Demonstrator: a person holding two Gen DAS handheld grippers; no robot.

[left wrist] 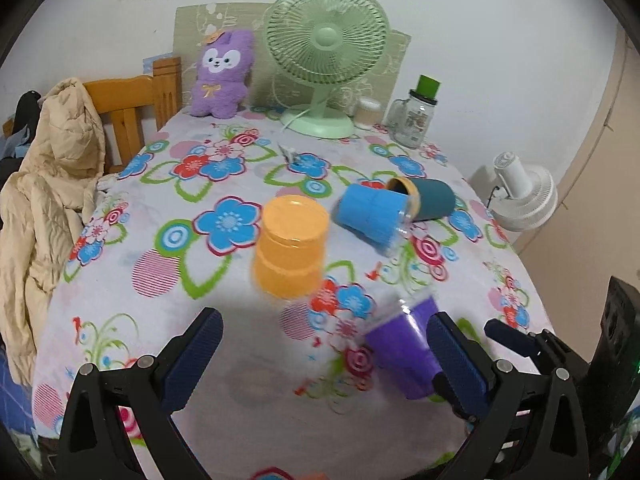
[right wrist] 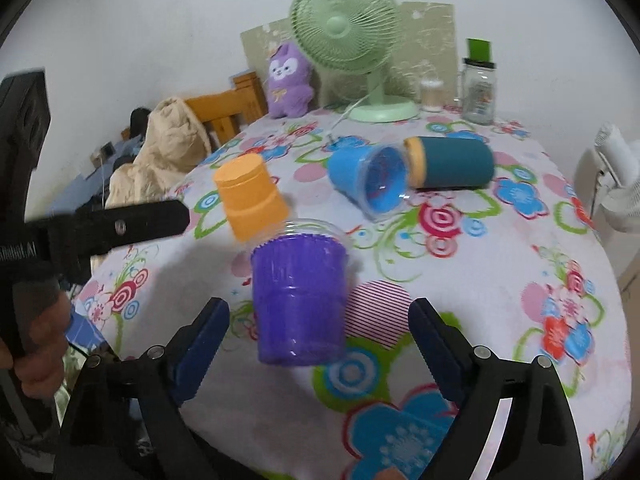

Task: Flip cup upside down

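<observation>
Purple cup [right wrist: 299, 300]: I see it upright, rim up, on the floral tablecloth [right wrist: 500, 280], between my right gripper's [right wrist: 320, 336] two fingers, touching neither.
Right gripper: released, jaws wide apart, blue pads [right wrist: 208, 340] flanking the cup at its 9 and 3 o'clock.
Left gripper [left wrist: 326, 356]: released, jaws spread, nothing between them; the purple cup [left wrist: 404, 352] sits just inside its right finger, blurred.
Orange cup [left wrist: 289, 246]: upside down, base up, at 11 o'clock from the purple cup in the right wrist view.
Blue cup [right wrist: 368, 178]: on its side, mouth towards me, at 1 o'clock from the purple cup.
Teal cup [right wrist: 452, 162]: on its side, its tan end just beside the blue cup's rim.
Far edge, 12 o'clock: green fan [left wrist: 326, 54], purple plush [left wrist: 222, 74], glass jar [left wrist: 416, 116].
Table's right: white fan [left wrist: 520, 196].
</observation>
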